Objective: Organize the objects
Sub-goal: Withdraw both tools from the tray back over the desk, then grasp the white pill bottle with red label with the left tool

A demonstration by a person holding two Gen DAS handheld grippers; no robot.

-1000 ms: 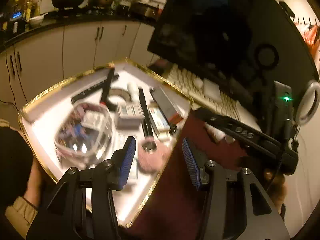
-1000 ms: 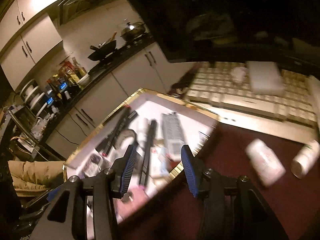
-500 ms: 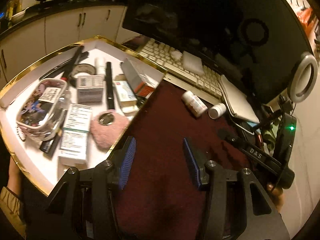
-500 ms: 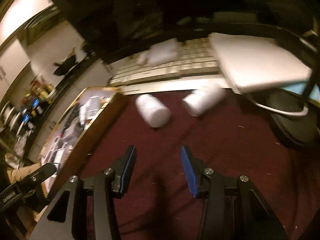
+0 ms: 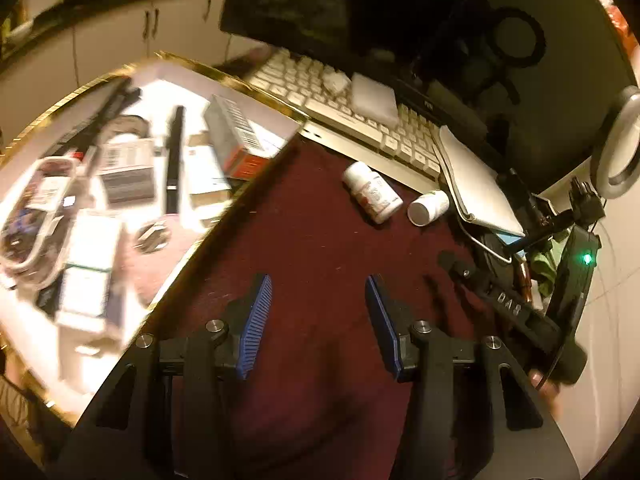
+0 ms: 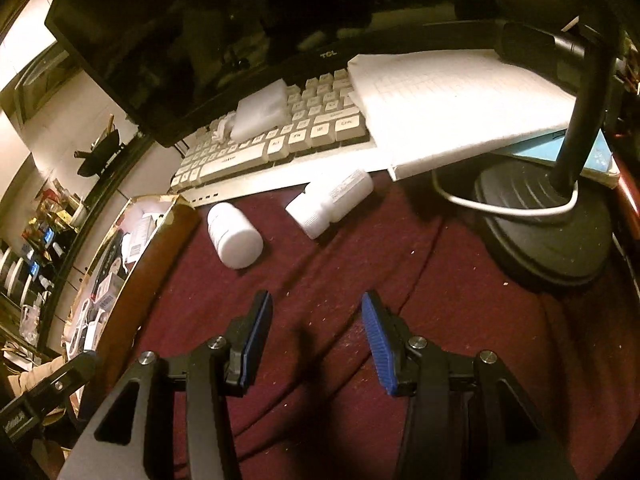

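Though toppled, two white capped bottles (image 6: pixel 236 234).

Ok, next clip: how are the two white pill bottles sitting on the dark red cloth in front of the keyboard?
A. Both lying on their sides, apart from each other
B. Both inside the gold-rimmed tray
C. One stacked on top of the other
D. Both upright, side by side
A: the left bottle and the right bottle both lie on their sides on the red cloth, with a gap between them.
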